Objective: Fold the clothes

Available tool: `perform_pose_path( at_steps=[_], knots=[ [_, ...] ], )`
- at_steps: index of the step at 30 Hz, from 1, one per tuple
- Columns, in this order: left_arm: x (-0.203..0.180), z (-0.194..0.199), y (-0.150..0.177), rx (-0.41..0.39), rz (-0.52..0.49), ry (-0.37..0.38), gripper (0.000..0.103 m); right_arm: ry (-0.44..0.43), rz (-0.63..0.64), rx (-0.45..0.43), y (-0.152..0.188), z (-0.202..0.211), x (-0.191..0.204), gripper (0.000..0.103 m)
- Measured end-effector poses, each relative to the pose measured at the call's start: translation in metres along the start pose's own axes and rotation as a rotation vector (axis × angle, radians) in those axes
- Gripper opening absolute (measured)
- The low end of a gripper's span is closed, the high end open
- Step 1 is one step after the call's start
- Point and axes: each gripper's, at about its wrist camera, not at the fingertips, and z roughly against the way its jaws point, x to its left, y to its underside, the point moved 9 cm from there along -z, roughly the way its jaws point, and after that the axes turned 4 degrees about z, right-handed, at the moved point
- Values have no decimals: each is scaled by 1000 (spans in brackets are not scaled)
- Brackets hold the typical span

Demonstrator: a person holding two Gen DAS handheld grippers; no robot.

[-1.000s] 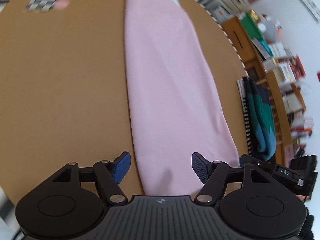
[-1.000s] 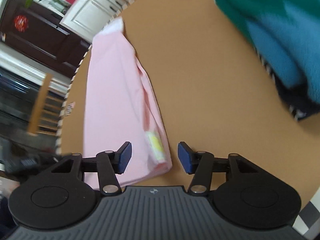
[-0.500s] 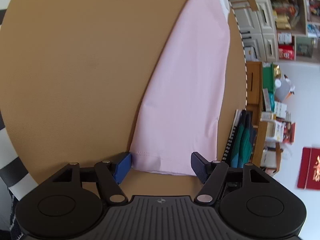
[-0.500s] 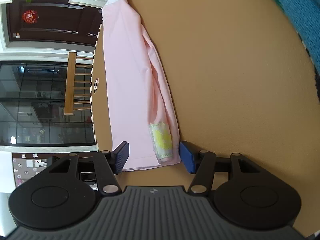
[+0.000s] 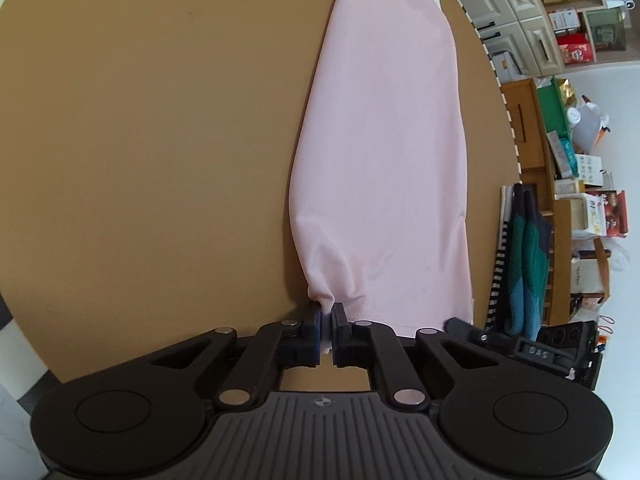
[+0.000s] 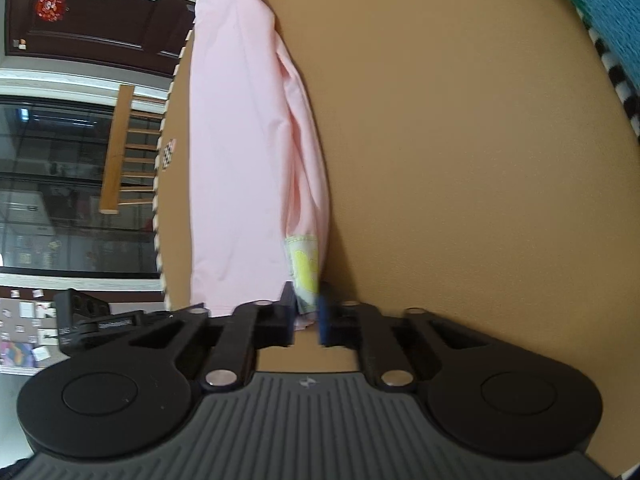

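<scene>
At the near edge of the tan bench (image 5: 140, 140), a folded pink garment (image 5: 384, 160) lies as a long narrow strip, its long axis running from the near edge straight away to the far edge, where a white part of it shows. Both grippers hold its near hem, one at each corner. The left gripper (image 5: 327, 318) has its jaws closed on the hem's left corner, and the cloth bunches into creases just above the pinch. The right gripper (image 6: 307, 312) has its jaws nearly together on the right corner, with the cloth and a yellow-printed label (image 6: 304, 268) between them; a narrow gap remains there, and motion blur on the blue pad makes the contact hard to judge.

The left wrist view shows the garment's smooth top face and, past the bench's right edge, a stack of teal and navy clothes (image 5: 528, 256) and cluttered shelves (image 5: 576, 32). The right wrist view shows instead the layered, rolled right side of the garment, the label, and a small checkered marker (image 6: 169, 154) near the bench's left edge, with a dark door (image 6: 92, 12) and a wooden chair (image 6: 120, 148) beyond. In that view the teal clothes (image 6: 600, 4) are cut off at the upper right corner. The garment's far end is small and distorted in both views.
</scene>
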Motion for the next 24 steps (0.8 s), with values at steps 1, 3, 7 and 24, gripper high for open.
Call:
perform_pose_path(
  at_steps=[1, 3, 7, 24],
  knots=[
    [3, 3, 0, -5, 9, 1, 5, 8, 3, -6, 0, 1, 1, 8],
    [6, 11, 2, -21, 12, -6, 5, 26, 24, -22, -1, 6, 4, 8],
    [11, 25, 16, -11, 20, 17, 5, -19, 86, -5, 8, 16, 13, 7],
    [-41, 85, 26, -89, 315, 331, 5, -219, 104, -8, -18, 88, 87, 7]
  ],
)
